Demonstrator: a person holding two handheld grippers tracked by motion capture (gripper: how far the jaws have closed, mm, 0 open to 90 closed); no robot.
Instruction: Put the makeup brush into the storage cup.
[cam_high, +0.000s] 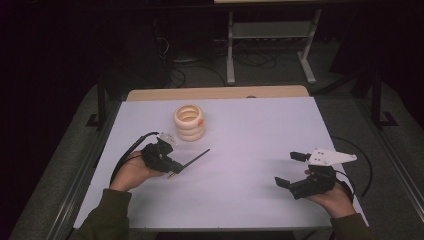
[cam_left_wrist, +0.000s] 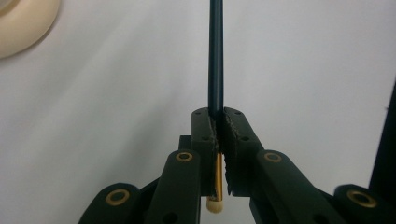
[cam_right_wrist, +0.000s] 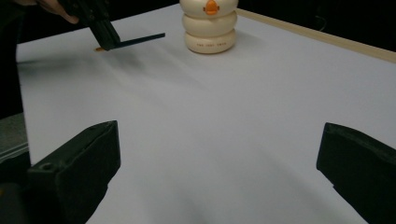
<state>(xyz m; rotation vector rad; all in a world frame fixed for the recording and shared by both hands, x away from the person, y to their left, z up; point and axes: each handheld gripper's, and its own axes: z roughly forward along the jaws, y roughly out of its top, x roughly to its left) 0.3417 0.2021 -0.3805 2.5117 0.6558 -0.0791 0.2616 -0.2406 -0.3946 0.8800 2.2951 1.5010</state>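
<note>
The thin black stick (cam_left_wrist: 215, 56) is clamped between the jaws of the left gripper (cam_left_wrist: 217, 128), which press on it near one end; in the left gripper view a short gold stretch with a pale tip shows below the pads, a detail too small to make out in the high view. That view shows the stick (cam_high: 192, 160) slanting out over the left half of the white table (cam_high: 250, 130), its far end toward the middle. Near the table's far edge stands the cream ringed holder (cam_high: 189, 122); its hollow looks empty, and the right gripper view shows an orange mark on its side (cam_right_wrist: 211, 8). The right gripper (cam_high: 292, 170) rests near the right front corner, jaws spread wide and holding nothing, with bare tabletop between the two hands.
</note>
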